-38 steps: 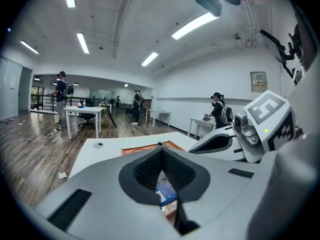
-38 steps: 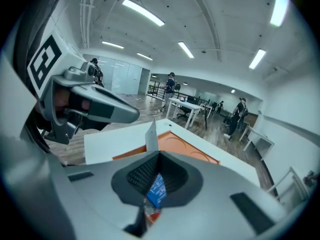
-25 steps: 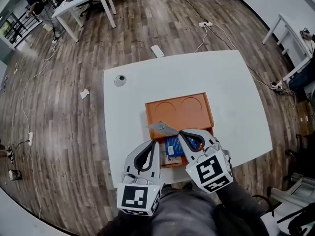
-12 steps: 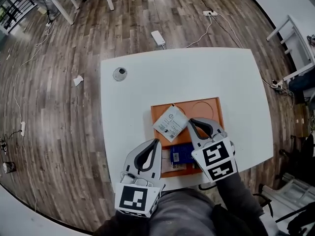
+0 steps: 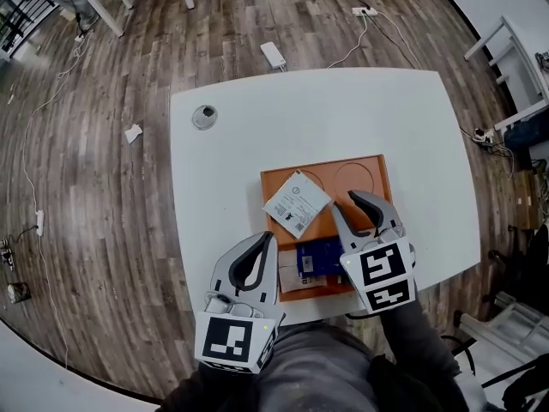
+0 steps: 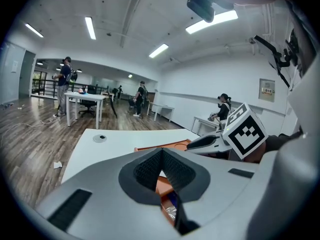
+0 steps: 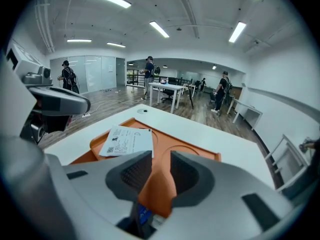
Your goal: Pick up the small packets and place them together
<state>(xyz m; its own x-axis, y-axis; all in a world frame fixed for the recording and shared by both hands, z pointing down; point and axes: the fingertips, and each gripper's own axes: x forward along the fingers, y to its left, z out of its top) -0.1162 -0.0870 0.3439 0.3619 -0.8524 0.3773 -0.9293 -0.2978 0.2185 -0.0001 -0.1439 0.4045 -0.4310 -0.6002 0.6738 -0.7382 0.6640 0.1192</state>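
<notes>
Your right gripper: jaws just opening, empty; white packet lies on tray near blue packet for grouping. Left gripper pressed together.

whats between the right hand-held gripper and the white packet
Only bare orange tray lies between the right hand-held gripper and the white packet, as the head view shows; its jaws have just been opening, with nothing between them.

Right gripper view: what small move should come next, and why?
Probably draw the right gripper back toward the blue packet. Its jaws have just been opening with nothing between them; the white packet lies free on the orange tray, the blue one nearer the person.
</notes>
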